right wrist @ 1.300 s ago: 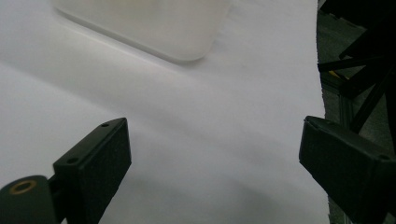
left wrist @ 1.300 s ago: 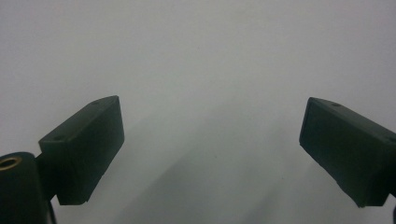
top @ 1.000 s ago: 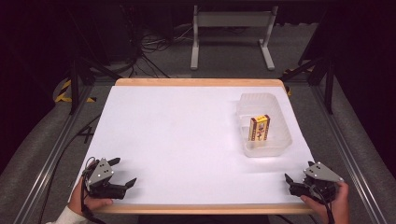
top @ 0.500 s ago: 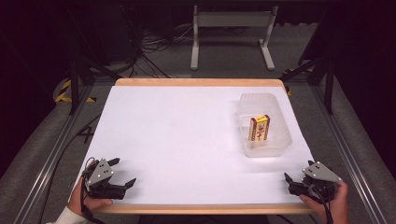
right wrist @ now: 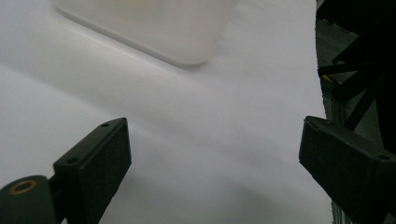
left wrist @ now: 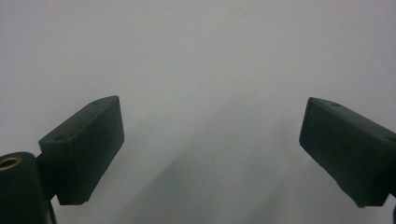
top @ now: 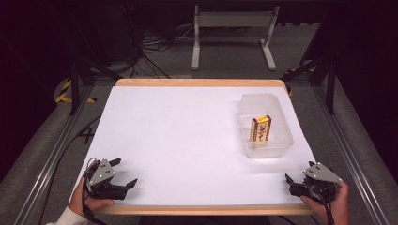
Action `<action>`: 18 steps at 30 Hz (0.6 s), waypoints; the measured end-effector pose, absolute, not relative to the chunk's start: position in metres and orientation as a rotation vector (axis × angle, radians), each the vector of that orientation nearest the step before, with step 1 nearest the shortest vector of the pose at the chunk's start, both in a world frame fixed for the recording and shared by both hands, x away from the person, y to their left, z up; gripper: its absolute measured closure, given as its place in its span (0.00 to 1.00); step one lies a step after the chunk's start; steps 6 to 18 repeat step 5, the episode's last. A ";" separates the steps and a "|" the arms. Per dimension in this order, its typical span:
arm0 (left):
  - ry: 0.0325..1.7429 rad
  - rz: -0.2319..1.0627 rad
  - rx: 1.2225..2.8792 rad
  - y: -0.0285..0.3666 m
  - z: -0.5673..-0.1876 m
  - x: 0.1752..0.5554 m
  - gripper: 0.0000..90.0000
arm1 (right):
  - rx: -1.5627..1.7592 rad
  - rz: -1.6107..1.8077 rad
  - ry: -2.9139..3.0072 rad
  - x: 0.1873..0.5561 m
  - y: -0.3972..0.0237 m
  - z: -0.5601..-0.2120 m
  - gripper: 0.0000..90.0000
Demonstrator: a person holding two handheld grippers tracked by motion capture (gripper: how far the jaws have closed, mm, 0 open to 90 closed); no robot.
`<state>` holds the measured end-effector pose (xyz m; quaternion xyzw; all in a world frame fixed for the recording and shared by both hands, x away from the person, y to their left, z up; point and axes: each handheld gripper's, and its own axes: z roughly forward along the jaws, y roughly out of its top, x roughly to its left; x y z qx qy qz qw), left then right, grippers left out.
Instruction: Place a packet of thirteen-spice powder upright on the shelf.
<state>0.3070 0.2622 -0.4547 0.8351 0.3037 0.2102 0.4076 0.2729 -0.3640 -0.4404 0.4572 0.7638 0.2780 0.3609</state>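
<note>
Where claws [top: 123, 173] idle — tub [top: 281, 140] apart

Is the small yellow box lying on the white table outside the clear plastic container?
No, in the high view the small yellow box lies inside the clear plastic container, near its middle, not on the bare white table.

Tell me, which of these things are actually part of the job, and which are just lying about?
Part of the job:
small yellow box
clear plastic tub holding it
right gripper, open, nearest the tub
left gripper, open

Just lying about:
metal stand behind the table
cables on the floor
</note>
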 end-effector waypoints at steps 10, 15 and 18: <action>0.760 0.527 2.116 0.259 -0.456 0.309 0.08 | 1.178 0.720 1.965 0.271 -0.364 -0.440 0.11; 0.760 0.527 2.116 0.259 -0.456 0.309 0.08 | 1.178 0.720 1.965 0.271 -0.364 -0.440 0.11; 0.760 0.527 2.116 0.259 -0.456 0.309 0.08 | 1.178 0.720 1.965 0.271 -0.364 -0.440 0.11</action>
